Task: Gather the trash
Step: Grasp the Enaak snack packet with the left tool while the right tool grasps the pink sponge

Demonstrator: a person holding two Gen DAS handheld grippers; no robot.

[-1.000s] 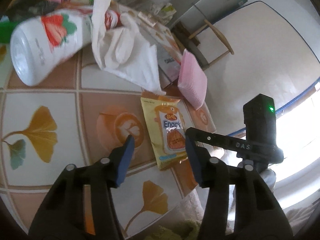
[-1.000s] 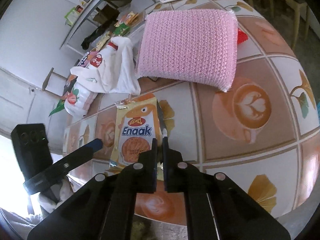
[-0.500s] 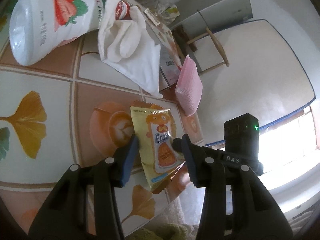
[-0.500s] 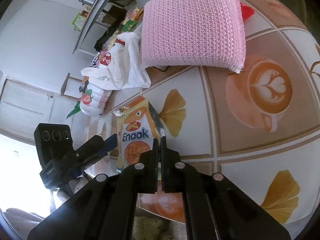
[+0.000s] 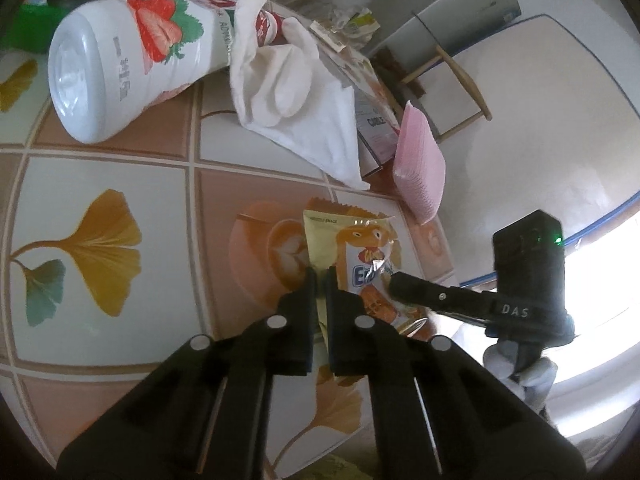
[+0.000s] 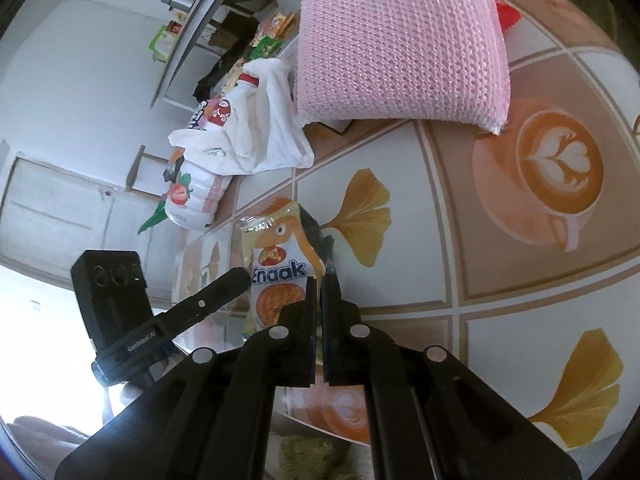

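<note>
- At the near edge of the bench (image 6: 520,320), the snack wrapper (image 6: 280,272) is pinched from both sides – the left hand-held gripper (image 5: 319,276) is clenched on its left border, the right hand-held gripper (image 6: 319,280) on its right border.
- In the left wrist view the wrapper (image 5: 352,248) runs from the fingertips toward 12 o'clock, its long axis in line with the fingers, its far end tilted up off the bench.
- Neither hand is nearer – both already grasp it, so the next move is probably a lift together.
- Further out, at 11 o'clock in the left view, lie a strawberry bottle (image 5: 120,64) and a white cloth (image 5: 296,96); a pink sponge (image 6: 400,44) sits at 12 o'clock in the right view.
</note>
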